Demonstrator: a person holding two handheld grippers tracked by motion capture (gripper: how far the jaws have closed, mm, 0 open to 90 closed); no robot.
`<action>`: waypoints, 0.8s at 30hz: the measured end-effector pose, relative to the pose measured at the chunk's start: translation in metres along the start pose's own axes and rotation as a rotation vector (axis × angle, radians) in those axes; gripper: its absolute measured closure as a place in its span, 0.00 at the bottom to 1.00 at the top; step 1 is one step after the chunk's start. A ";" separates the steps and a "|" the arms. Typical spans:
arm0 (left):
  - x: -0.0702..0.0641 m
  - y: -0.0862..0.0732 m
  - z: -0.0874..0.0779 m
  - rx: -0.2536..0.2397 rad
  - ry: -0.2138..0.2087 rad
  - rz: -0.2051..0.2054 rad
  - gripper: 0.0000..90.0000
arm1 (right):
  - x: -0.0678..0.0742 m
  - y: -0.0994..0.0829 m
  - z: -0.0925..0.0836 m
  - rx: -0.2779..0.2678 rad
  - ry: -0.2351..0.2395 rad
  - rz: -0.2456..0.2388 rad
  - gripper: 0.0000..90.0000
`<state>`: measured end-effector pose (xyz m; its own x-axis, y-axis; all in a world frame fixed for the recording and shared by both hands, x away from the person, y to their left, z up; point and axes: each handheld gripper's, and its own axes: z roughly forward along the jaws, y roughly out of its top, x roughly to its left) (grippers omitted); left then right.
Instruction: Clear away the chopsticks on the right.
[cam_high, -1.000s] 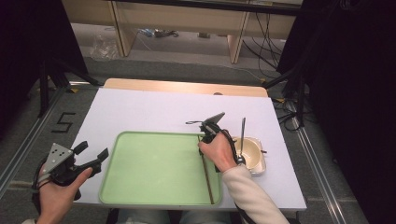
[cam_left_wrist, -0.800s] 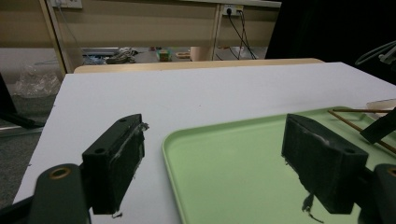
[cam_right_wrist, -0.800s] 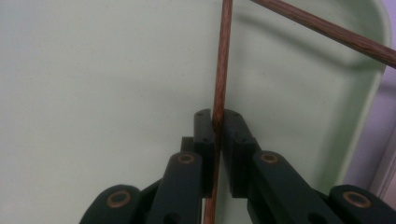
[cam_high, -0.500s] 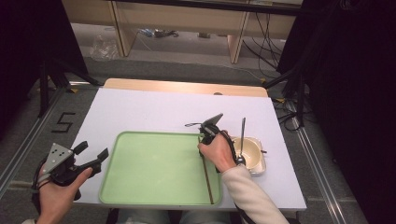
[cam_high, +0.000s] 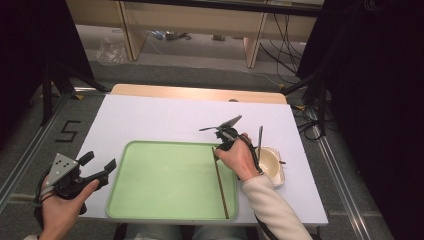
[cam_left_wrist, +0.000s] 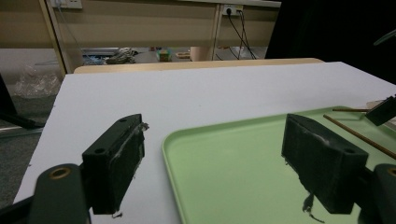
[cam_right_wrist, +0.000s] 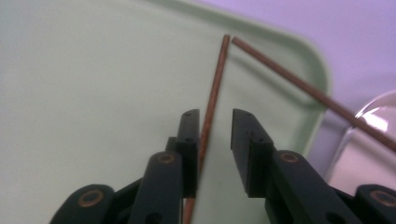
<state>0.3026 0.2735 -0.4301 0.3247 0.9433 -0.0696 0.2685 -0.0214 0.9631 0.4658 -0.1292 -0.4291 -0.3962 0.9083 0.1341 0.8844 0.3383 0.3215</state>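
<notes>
Both black jaws of the right gripper (cam_right_wrist: 212, 116) are parted by a narrow gap, having just been opening, and a brown wooden chopstick (cam_right_wrist: 212, 100) is seen lying between them on the pale green tray (cam_right_wrist: 84, 84); it runs close along one jaw, and whether it is touched by that pad cannot be told, while the other pad is clearly apart from it. A second chopstick (cam_right_wrist: 303, 88) is seen crossing the tray's rim toward a clear container (cam_right_wrist: 369, 140). From the high view, the right gripper (cam_high: 220, 136) is held over the tray's far right corner, with the chopstick (cam_high: 220, 183) stretched along the right side of the tray (cam_high: 165, 180). A small beige bowl (cam_high: 272, 162) is set just beside the tray on the white table (cam_high: 165, 117). The left gripper (cam_high: 97, 165), held at the tray's left edge, is kept wide open with nothing between its jaws (cam_left_wrist: 219, 163)
</notes>
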 end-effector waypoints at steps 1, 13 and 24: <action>0.000 0.000 0.000 0.000 0.000 0.000 0.23 | 0.000 0.001 -0.003 -0.001 -0.003 -0.008 0.79; 0.000 0.000 0.000 0.001 0.004 0.008 0.23 | -0.005 0.009 -0.020 -0.051 -0.067 -0.502 0.62; 0.000 -0.001 0.001 0.010 0.004 0.007 0.23 | -0.024 0.020 -0.018 0.069 -0.100 -0.731 0.62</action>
<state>0.3029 0.2729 -0.4313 0.3229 0.9444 -0.0618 0.2753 -0.0312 0.9609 0.4890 -0.1489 -0.4091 -0.8686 0.4623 -0.1783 0.4184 0.8771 0.2359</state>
